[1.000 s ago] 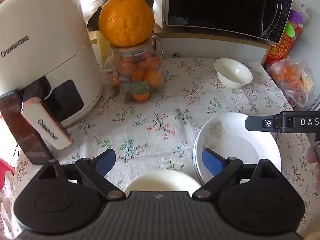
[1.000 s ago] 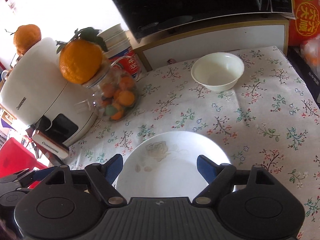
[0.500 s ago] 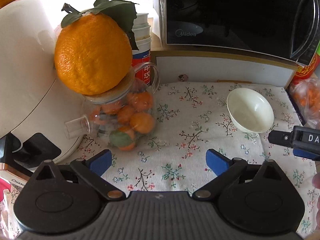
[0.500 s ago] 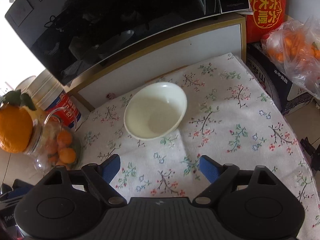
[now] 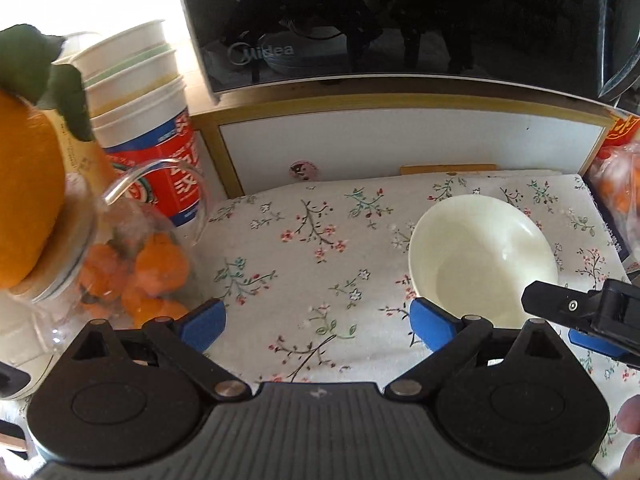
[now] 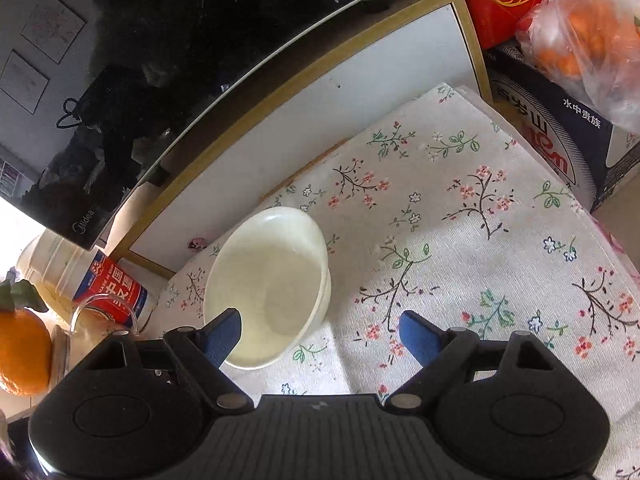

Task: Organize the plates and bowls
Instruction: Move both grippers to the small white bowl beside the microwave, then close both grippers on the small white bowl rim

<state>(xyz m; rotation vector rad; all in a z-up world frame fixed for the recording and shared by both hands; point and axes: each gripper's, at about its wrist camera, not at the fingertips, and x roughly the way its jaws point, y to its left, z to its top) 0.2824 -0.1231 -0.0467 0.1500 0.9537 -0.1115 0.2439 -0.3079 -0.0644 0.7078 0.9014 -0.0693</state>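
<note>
A small white bowl (image 5: pixel 480 256) stands upright on the flowered tablecloth (image 5: pixel 320 240), near the white cabinet at the back. My left gripper (image 5: pixel 316 322) hangs open over bare cloth just left of the bowl, its right pad by the bowl's near rim. My right gripper (image 6: pixel 322 336) is open and low at the bowl (image 6: pixel 268 284). Its left finger (image 6: pixel 224 336) is over the bowl's inside, and its right one is outside above the cloth. In the left wrist view the right gripper (image 5: pixel 568 320) reaches in from the right over the bowl's rim. No plates are in view.
A black microwave (image 5: pixel 400 20) sits on a white cabinet (image 5: pixel 400 144) right behind the bowl. At the left stand a glass jar of small oranges (image 5: pixel 132 272), a big orange (image 5: pixel 24 208) and stacked cups (image 5: pixel 136 92). At the right are a bag of oranges (image 6: pixel 580 36) and a dark carton (image 6: pixel 552 128).
Both grippers have moved forward across the table to the far bowl. The plates and the near bowl have dropped out of view. The right gripper has rolled and now straddles the bowl's rim.
</note>
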